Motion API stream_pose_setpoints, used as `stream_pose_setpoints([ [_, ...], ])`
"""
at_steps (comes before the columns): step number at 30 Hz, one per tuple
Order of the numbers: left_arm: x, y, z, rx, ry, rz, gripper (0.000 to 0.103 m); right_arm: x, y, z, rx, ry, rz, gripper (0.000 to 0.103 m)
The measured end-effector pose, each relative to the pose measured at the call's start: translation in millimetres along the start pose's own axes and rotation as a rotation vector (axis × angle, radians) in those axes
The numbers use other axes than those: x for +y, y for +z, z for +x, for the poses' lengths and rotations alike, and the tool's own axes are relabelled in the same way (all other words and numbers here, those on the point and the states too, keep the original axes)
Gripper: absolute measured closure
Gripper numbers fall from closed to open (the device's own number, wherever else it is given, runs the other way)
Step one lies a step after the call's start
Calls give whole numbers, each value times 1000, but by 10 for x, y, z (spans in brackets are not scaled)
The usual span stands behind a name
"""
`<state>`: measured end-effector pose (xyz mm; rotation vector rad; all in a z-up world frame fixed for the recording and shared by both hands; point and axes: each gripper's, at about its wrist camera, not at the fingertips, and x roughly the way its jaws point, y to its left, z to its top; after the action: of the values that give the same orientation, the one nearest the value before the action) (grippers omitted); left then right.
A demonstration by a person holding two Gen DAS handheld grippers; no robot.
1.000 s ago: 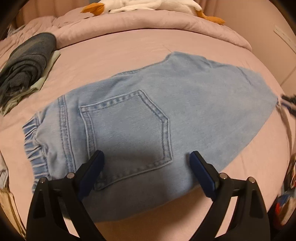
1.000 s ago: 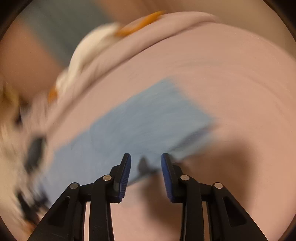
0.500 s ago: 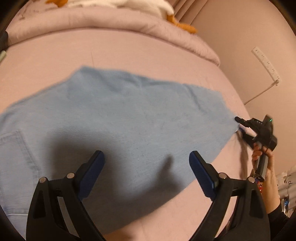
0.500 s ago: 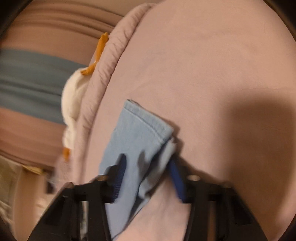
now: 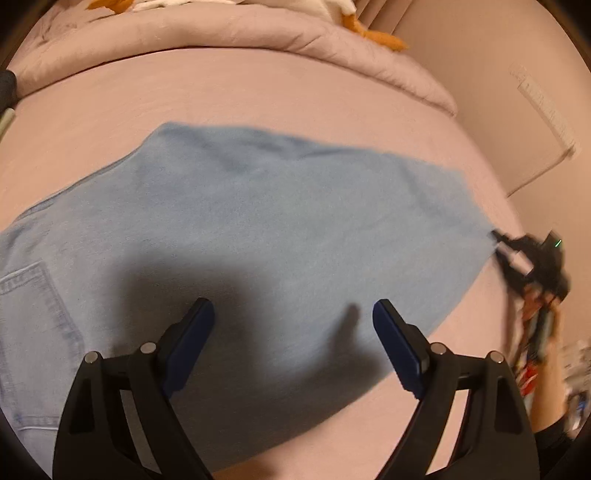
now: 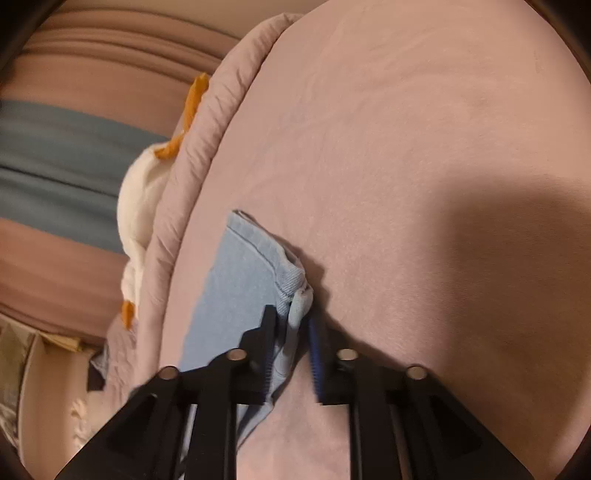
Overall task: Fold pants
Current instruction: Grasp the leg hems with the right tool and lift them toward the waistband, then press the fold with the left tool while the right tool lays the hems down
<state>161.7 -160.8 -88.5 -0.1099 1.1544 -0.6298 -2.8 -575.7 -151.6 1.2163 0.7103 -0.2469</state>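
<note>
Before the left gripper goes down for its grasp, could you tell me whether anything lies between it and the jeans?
Nothing visible does: the left gripper hangs open directly above the bare denim of the jeans.

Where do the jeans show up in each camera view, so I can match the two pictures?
Left wrist: the jeans fill the middle, spread flat on the bed, their leg end at the right edge by the right gripper.
Right wrist: only the hem shows, low and left of centre, bunched between the right gripper's pads.
Shared landmark: the white and orange plush behind the folded duvet.
</note>
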Motion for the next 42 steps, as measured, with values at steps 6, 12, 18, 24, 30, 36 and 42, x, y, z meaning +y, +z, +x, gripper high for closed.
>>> stream_pose_setpoints([
  [6, -431, 351, 251, -3, -150, -50, 14, 75, -24, 22, 21, 113, 58, 52],
  [12, -923, 585, 579, 17, -327, -88, 14, 221, -37, 183, 37, 75, -5, 52],
  [18, -790, 618, 1015, 74, -394, -271, 18, 176, -53, 224, 29, -4, -77, 89],
  [24, -521, 619, 974, 88, -464, -371, 40, 878, -216, 3, -53, -53, -384, 92],
  [30, -128, 440, 617, -6, -638, -584, 7, 1868, -902, -151, -95, -44, -836, 92],
  [36, 179, 275, 241, -100, -828, -682, 1, 2312, -1809, 192, -18, 4, -1118, 92],
  [42, 414, 49, 336, -58, -816, -763, 14, 2372, -2703, 678, 88, -8, -1342, 92],
])
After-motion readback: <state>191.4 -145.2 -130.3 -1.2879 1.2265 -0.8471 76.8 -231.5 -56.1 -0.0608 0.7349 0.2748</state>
